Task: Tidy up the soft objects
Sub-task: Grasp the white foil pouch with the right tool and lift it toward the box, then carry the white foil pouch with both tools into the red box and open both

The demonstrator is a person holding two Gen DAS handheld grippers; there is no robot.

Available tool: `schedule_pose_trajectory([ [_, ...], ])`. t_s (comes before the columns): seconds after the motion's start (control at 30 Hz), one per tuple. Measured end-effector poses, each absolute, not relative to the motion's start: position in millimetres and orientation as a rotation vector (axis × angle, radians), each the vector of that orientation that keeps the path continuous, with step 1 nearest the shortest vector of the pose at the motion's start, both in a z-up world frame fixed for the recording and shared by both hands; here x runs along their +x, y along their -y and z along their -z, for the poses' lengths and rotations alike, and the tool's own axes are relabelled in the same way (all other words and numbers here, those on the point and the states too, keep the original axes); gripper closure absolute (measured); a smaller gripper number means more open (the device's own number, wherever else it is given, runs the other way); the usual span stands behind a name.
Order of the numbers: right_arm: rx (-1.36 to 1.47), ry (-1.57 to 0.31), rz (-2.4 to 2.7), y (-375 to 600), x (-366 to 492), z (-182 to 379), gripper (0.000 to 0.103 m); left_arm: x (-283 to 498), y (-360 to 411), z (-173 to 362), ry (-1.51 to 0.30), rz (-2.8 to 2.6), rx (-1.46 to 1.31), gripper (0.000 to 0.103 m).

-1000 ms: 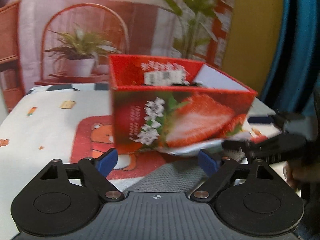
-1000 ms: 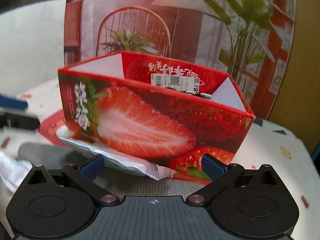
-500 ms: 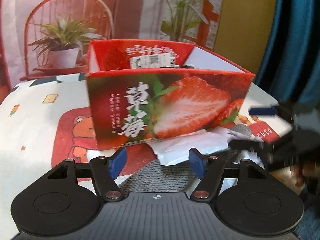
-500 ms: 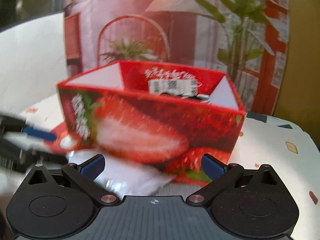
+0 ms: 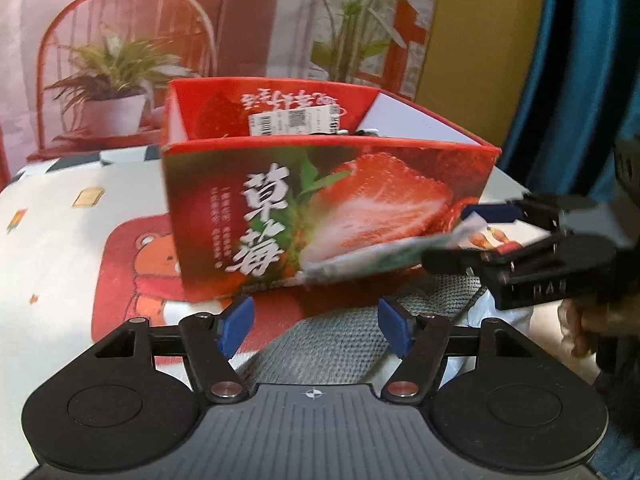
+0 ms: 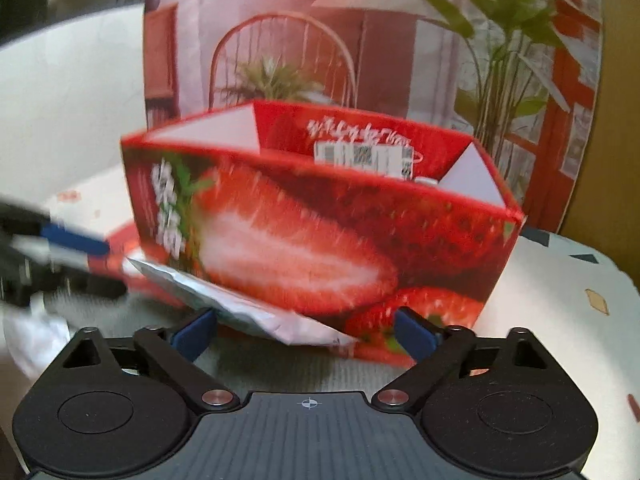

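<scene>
Foil snack pouch [image 6: 240, 304]: light, crinkly, slippery; take by edge. Grey knit cloth [image 5: 344, 340]: limp. Left tongs [image 5: 314, 326], right tongs [image 6: 306, 330]: spread, empty.

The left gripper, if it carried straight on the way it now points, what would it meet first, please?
Probably the strawberry box: the open left gripper faces its front wall over the grey knit cloth. Depth is unclear.

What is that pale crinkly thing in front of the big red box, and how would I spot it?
Start at the open strawberry box standing on the cartoon-print tablecloth. Along the foot of its front wall lies a flat silvery-white packet, over a grey knitted cloth. The packet is smooth, shiny and creased, while the cloth is dull and ribbed.
</scene>
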State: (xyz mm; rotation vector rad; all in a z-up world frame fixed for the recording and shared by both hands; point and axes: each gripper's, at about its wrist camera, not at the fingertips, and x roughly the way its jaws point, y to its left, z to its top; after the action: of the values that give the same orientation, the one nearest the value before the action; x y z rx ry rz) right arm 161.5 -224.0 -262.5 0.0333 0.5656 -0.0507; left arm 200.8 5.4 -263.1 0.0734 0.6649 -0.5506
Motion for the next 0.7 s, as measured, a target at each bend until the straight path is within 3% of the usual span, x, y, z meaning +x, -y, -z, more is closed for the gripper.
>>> schedule_pose_trajectory([
  [0.43,0.064,-0.558,-0.005,233.1,168.7,266.4,0.038,239.3,14.2,272.4,-0.642,0.582,0.066,0.033],
  [0.5,0.061,-0.557,-0.012,234.2,169.5,268.7,0.039,239.3,15.9,274.2,-0.637,0.601,0.068,0.037],
  [0.57,0.056,-0.555,-0.022,235.2,171.6,269.9,0.047,239.3,17.2,275.2,-0.633,0.610,0.069,0.047],
  [0.7,0.022,-0.549,-0.038,228.9,175.4,271.9,0.060,239.6,18.7,275.8,-0.632,0.607,0.057,0.050],
])
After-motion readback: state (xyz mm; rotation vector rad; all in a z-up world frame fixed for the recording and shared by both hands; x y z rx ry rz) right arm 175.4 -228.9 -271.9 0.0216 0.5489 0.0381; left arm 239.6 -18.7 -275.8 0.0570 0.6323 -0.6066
